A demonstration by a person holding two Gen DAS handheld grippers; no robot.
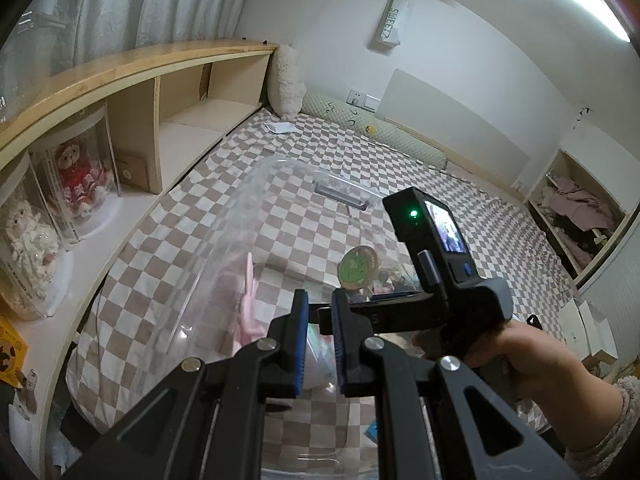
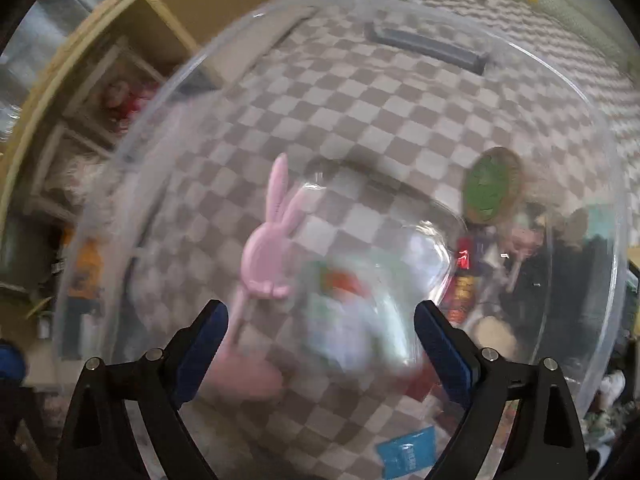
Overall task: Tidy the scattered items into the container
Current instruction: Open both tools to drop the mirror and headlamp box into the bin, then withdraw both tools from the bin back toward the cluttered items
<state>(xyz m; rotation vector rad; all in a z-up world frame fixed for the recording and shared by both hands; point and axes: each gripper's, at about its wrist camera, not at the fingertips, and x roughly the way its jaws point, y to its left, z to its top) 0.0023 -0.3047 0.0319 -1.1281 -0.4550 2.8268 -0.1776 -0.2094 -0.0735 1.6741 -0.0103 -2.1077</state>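
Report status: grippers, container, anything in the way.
Left gripper shut on clear container rim. Right gripper open above it. Pink bunny, green badge inside. Nothing in the way.

"SWEET" on hanging wall sign; other print unreadable.

Both tools are matte black plastic. The left gripper and right gripper carry ribbed blue pads and round silver screws at the linkage joints. The person's hand emerges from a fuzzy, pale pinkish sleeve.
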